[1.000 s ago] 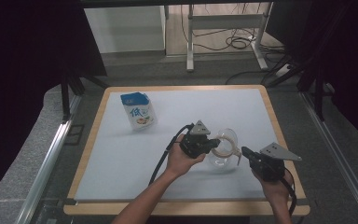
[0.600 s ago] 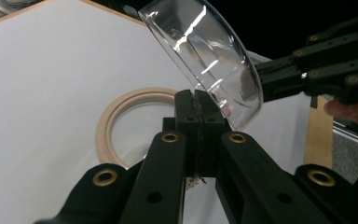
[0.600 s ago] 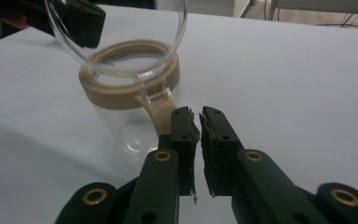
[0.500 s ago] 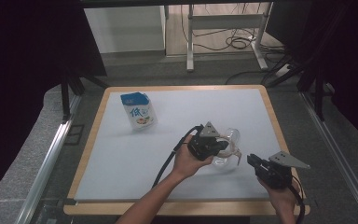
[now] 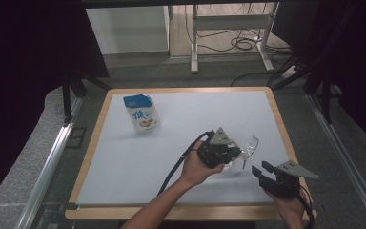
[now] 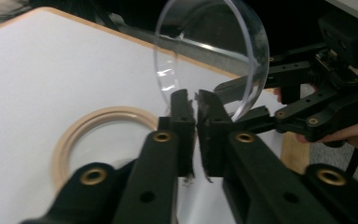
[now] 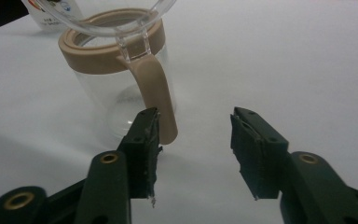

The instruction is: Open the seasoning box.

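Near the table's [image 5: 124, 143] front right corner, left gripper [image 5: 233, 153] clamps the glass jar's [image 7: 116, 93] clear hinged lid [image 6: 214, 51]; right gripper's [image 5: 262, 171] jaws, just opening, stand apart, nothing between them.

left claw [image 6: 196, 100]: black, brass rivets | right claw [image 5: 262, 171]: black (grey triangular plate)

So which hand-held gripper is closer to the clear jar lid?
Left. The left hand-held gripper is pinching the clear lid at its lower edge, lifted above the jar. The right hand-held gripper sits back, open beside the jar's handle.
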